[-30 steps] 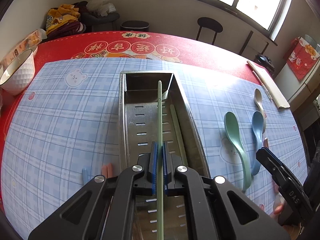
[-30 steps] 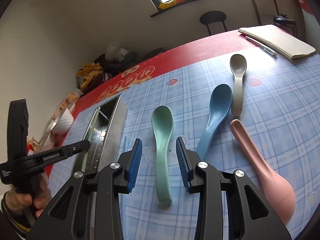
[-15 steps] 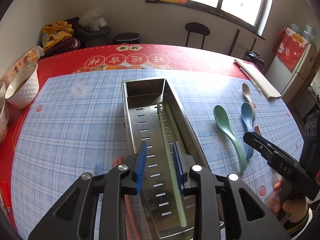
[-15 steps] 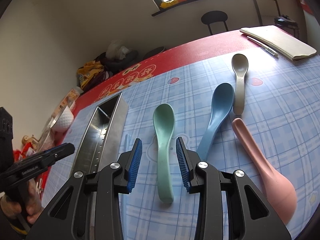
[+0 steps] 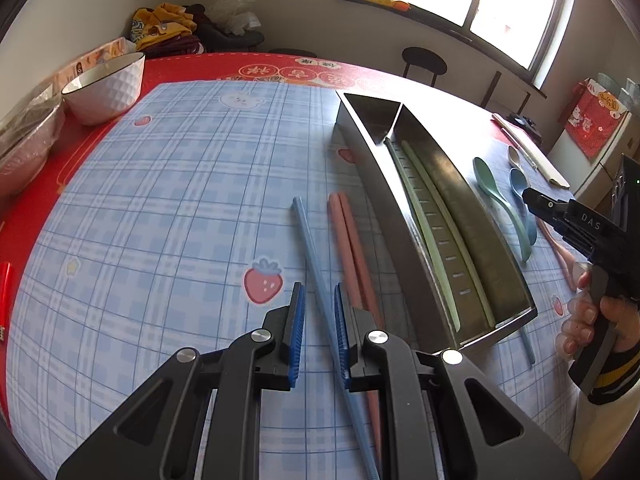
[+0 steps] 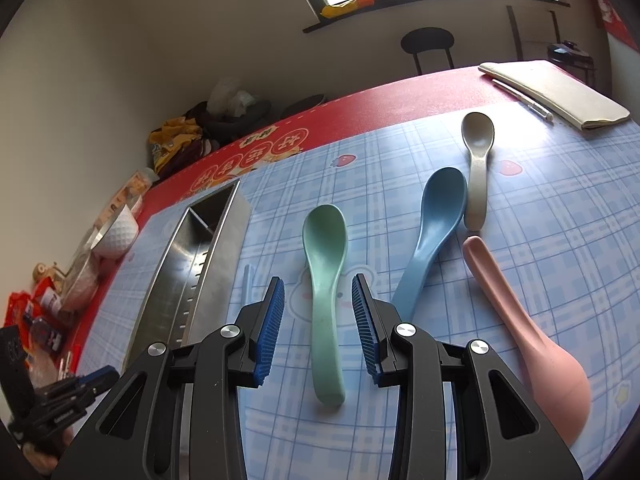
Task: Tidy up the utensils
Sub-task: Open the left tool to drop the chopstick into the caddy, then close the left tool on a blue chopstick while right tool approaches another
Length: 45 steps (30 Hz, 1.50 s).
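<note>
My left gripper hovers low over the checked mat, jaws closing, with a blue chopstick lying between the pads but not gripped. Two pink chopsticks lie just right of it. The steel tray holds two green chopsticks. My right gripper stands open above the handle of the green spoon, without touching it. To the spoon's right lie a blue spoon, a grey spoon and a pink spoon. The tray shows at the left there.
A second blue chopstick lies right of the tray's near end. A white bowl and a plastic-wrapped dish stand at the table's far left. A folded cloth with a pen lies far right. A person's hand holds the right gripper.
The left gripper let go of the green chopstick, which now lies in the tray, and moved left to the blue chopstick on the mat. The right gripper has kept still.
</note>
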Tool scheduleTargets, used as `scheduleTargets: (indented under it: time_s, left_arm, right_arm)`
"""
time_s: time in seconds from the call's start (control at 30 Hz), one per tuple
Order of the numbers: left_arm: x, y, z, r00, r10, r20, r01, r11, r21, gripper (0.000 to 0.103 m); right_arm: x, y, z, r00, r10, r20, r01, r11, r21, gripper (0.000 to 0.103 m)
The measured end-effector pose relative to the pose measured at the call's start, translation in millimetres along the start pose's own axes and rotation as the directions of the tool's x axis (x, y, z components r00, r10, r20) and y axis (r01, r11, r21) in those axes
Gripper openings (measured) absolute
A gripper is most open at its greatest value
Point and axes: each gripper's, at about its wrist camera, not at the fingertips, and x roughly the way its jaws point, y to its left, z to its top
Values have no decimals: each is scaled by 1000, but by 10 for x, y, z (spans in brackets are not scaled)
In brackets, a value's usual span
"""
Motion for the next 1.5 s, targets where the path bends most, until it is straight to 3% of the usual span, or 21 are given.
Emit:
scheduleTargets:
  time_s: [0.4, 0.47, 0.6, 0.7, 0.87, 1.03, 1.2, 1.4, 1.5]
  left_arm:
    - [129, -86, -105, 999, 50, 17, -51, 997, 55, 14]
    - [125, -77, -120, 997, 67, 30, -68, 996, 60, 9]
    - [113, 35, -115, 999, 23, 29, -24, 1000, 19, 7]
    - [122, 69, -98, 1000, 5, 30, -5, 1000, 8, 7]
    - [125, 89, -97, 999, -12, 35, 13, 1000, -11, 7]
    - [122, 175, -105, 997, -63, 38, 65, 996, -53, 7]
    - [121, 186, -109, 997, -65, 39, 67, 996, -54, 7]
    - [118, 192, -110, 997, -69, 40, 71, 996, -57, 7]
    - [117, 185, -109, 997, -63, 39, 65, 997, -52, 7]
  right_arm:
    - [-10, -30, 8, 999, -25, 26, 25, 1000, -6, 35]
    - [2, -45, 2, 999, -27, 22, 27, 1000, 2, 35]
    - [3, -3, -24, 1000, -22, 14, 22, 1000, -15, 35]
    - [31, 213, -86, 1000, -17, -21, 14, 992, -128, 35]
    - [185, 569, -199, 993, -48, -108, 9, 944, -330, 34]
    - [311, 639, -234, 981, -35, -193, -39, 930, -367, 34]
    - [373, 613, -243, 969, -8, -248, -84, 931, -356, 34]
    - [378, 646, -253, 964, -6, -266, -97, 923, -373, 15]
    - [354, 622, -225, 966, -47, -253, -51, 928, -368, 9]
